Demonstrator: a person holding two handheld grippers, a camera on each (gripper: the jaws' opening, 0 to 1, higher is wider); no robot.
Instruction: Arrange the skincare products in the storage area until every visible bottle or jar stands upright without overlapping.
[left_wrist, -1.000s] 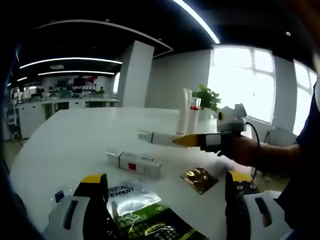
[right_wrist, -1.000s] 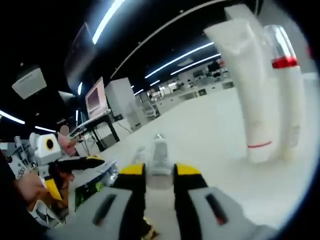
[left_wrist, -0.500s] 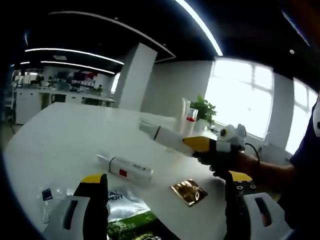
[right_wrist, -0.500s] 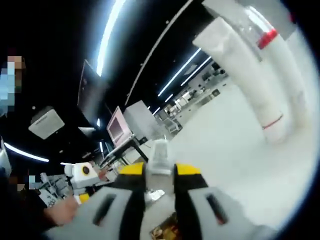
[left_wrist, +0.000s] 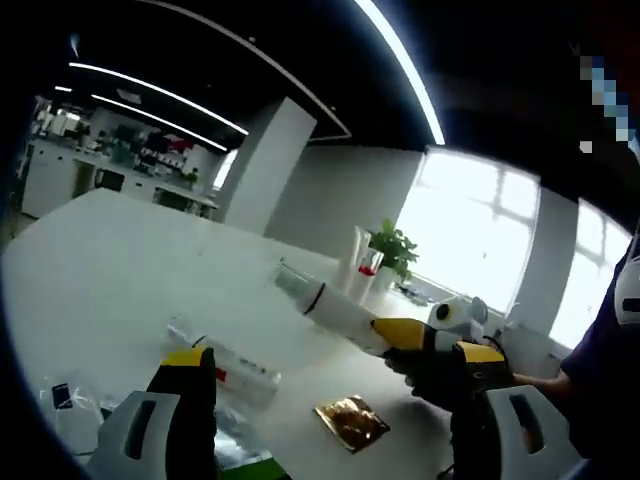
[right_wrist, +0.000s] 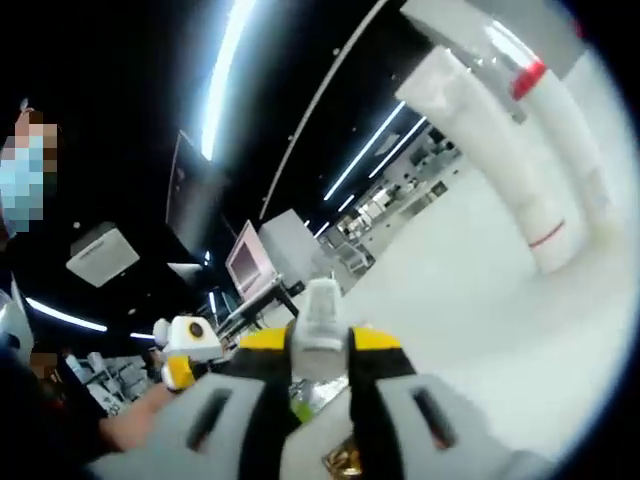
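Note:
My right gripper (right_wrist: 320, 345) is shut on a white tube with a clear cap (right_wrist: 321, 312). In the left gripper view the same tube (left_wrist: 335, 309) hangs slanted above the white table (left_wrist: 110, 260), cap end up and to the left, held by the right gripper (left_wrist: 402, 334). Two white tubes (left_wrist: 360, 270) stand upright at the far side; up close they are a plain tube (right_wrist: 495, 160) and a red-banded one (right_wrist: 565, 140). Another tube with a red mark (left_wrist: 228, 366) lies flat near my left gripper (left_wrist: 333, 358), which is open with nothing between its fingers.
A gold sachet (left_wrist: 350, 422) lies on the table between my left jaws, with clear sachets (left_wrist: 65, 405) at the lower left. A potted plant (left_wrist: 397, 246) stands behind the upright tubes. A person's hand (left_wrist: 445, 370) holds the right gripper. The left gripper (right_wrist: 182, 350) appears at the left of the right gripper view.
The right gripper has carried the tube higher and tipped its cap end upward. Both views have tilted up with the hands. The lying tube and sachet stay put.

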